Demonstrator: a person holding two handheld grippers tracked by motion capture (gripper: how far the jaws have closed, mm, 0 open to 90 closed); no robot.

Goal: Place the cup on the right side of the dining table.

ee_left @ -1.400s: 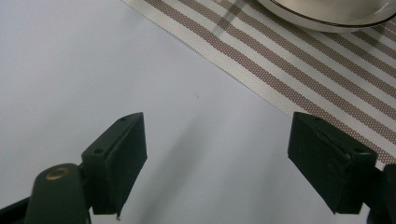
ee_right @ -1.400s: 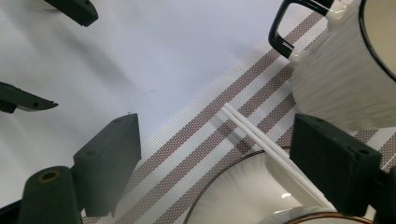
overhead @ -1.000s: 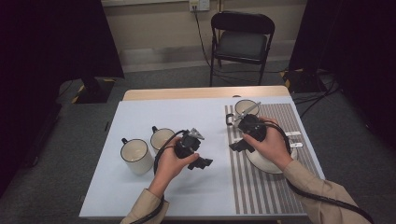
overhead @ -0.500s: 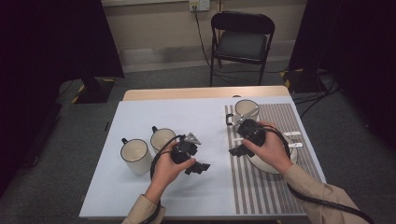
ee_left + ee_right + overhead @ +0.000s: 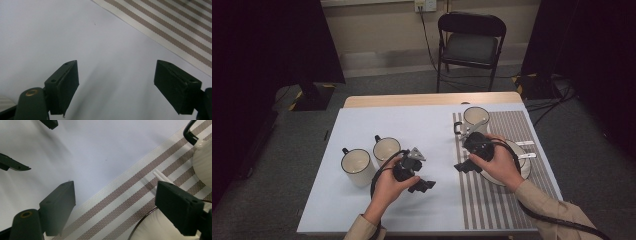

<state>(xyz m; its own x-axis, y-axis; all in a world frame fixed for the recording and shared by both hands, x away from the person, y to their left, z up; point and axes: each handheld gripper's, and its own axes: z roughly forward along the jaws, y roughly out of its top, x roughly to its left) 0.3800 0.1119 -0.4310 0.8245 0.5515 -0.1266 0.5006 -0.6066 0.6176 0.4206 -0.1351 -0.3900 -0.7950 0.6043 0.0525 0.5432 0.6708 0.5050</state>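
Observation:
My left gripper (image 5: 424,186) hovers open over the bare pale table cover (image 5: 432,125), right of two cream mugs with black rims (image 5: 356,166) (image 5: 387,148). In the left gripper view its jaws (image 5: 125,90) stand wide apart with nothing between them. My right gripper (image 5: 463,167) is open too, at the left edge of the striped placemat (image 5: 492,205). In the right gripper view its jaws (image 5: 117,205) straddle the mat edge (image 5: 120,195), with a third mug (image 5: 203,162) at the right and a cream plate (image 5: 155,230) below. The person's right hand partly covers the plate (image 5: 525,167).
The third mug (image 5: 475,119) stands at the mat's far left corner. Two white sticks (image 5: 526,144) lie across the plate's far side. A folding chair (image 5: 471,45) stands beyond the table. The left gripper's jaw tips (image 5: 15,165) show far off in the right gripper view.
Both grippers have drifted a little toward the near edge of the table, the left more than the right. Both stay open and hold nothing.

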